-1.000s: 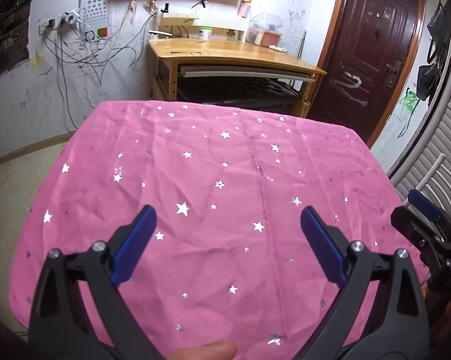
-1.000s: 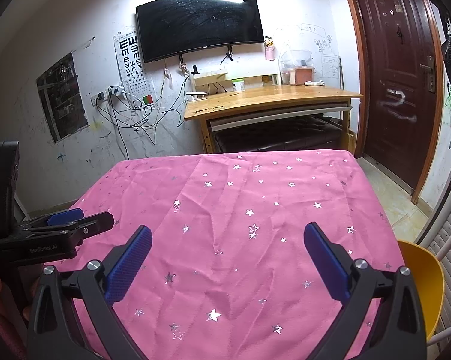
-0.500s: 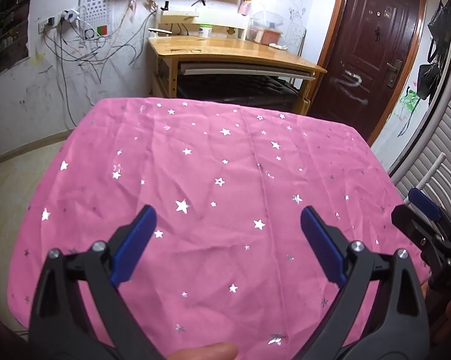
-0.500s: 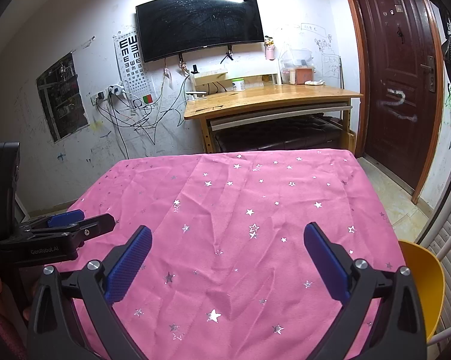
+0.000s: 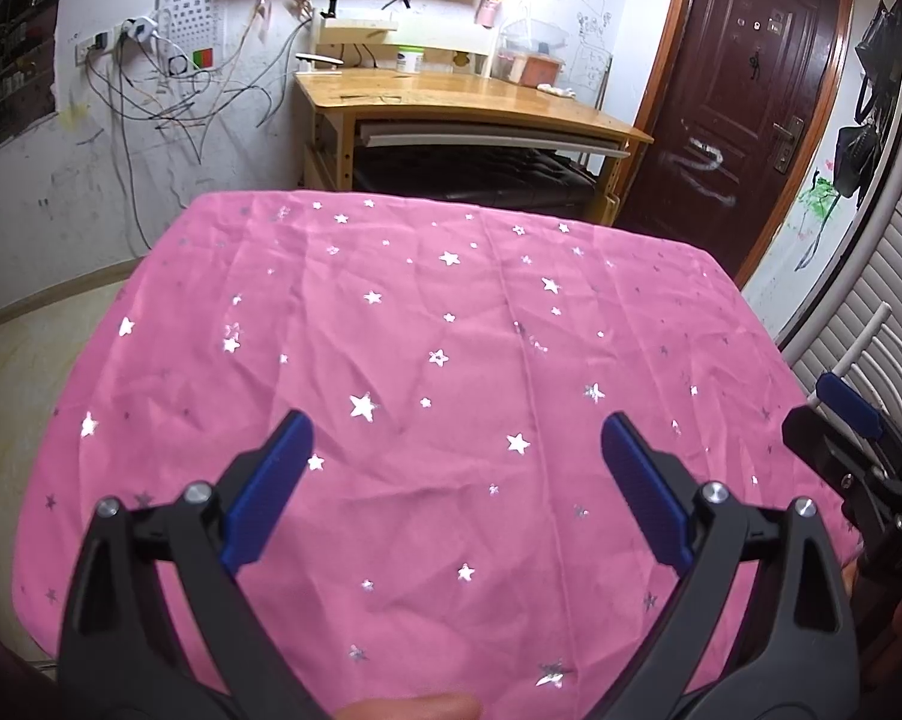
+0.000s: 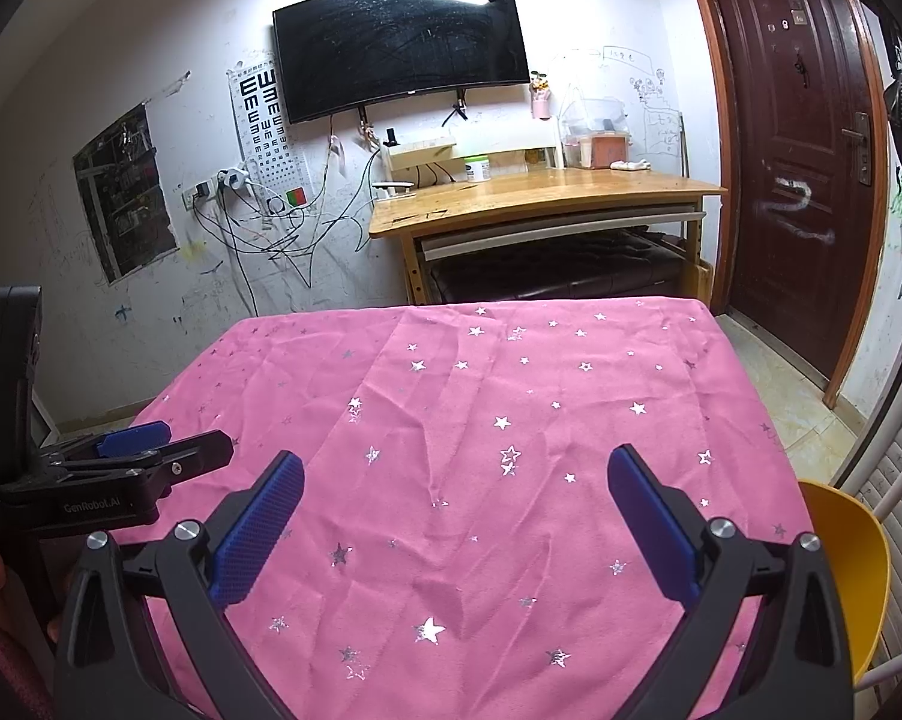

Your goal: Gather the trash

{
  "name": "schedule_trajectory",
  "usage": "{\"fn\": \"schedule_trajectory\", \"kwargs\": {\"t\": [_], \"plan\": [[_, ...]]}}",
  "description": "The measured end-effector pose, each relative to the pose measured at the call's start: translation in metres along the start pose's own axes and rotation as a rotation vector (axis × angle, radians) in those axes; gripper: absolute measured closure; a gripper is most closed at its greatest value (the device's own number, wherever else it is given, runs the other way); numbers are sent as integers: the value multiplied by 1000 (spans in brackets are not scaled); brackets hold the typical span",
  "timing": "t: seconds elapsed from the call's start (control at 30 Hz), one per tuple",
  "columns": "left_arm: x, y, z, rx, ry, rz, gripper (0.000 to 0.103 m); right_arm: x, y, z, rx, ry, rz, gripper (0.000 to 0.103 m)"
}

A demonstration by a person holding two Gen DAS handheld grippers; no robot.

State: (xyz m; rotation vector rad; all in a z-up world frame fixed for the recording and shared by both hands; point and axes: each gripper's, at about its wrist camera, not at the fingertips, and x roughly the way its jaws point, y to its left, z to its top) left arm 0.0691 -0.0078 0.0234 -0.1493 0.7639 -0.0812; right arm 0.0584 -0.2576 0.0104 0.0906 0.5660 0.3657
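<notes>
Two grippers hover over the near edge of a table draped in a pink star-print cloth (image 5: 451, 360), and neither has anything between its fingers: the left gripper (image 5: 454, 483) is spread wide with its blue pads well apart, and the right gripper (image 6: 454, 519) is spread just as wide and equally empty. Nothing that looks like trash shows anywhere on the cloth in either wrist view; its surface carries only creases and silver stars. Beyond the far edge of the cloth stands a wooden desk (image 6: 547, 198) with a white jar and a few small items on it, too far off to judge as rubbish, and a yellow chair (image 6: 853, 564) sits just beside the cloth's right edge. Judged from this, the task is either at its very start, with the trash not yet in sight, or already finished on this surface; the frames cannot settle which. The next move would call for turning the cameras to search past the cloth's edges, then lining an opened gripper over any piece found.
</notes>
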Motion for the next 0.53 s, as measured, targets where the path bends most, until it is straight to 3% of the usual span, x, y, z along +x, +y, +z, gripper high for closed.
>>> {"fn": "schedule_trajectory", "kwargs": {"t": [0.53], "plan": [[2, 0, -3, -6, 8, 0, 10, 2, -1, -1, 1, 2, -1, 8]]}}
